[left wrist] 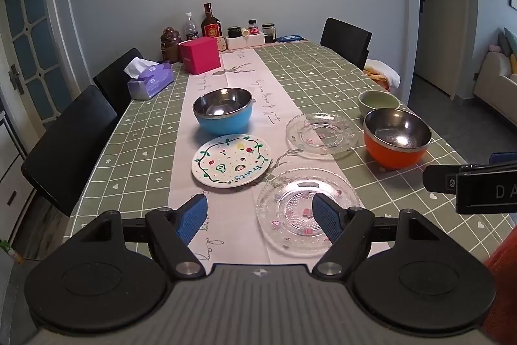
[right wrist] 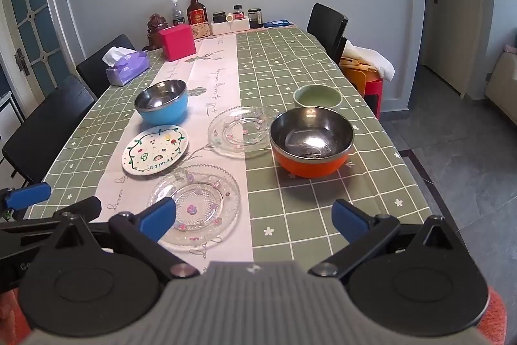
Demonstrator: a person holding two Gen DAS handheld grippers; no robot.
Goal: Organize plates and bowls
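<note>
Green checked table (left wrist: 323, 70) fills mid-frame: blue bowl (left wrist: 223, 115), orange bowl (left wrist: 395, 138), painted plate (left wrist: 231, 159) and glass plate (left wrist: 307, 209) centre. Left gripper (left wrist: 260, 217) and right gripper (right wrist: 253, 217), bottom, gape wide, holding nothing.

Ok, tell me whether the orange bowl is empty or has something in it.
Empty: the orange bowl sits upright and its steel inside shows only glare and reflections in both views.

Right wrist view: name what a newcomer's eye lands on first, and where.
The orange bowl with its shiny steel inside stands out on the green checked cloth, right of centre, with the blue bowl farther back on the left. Between them, on the pale runner, lies the white fruit-painted plate beside two clear glass plates.
</note>
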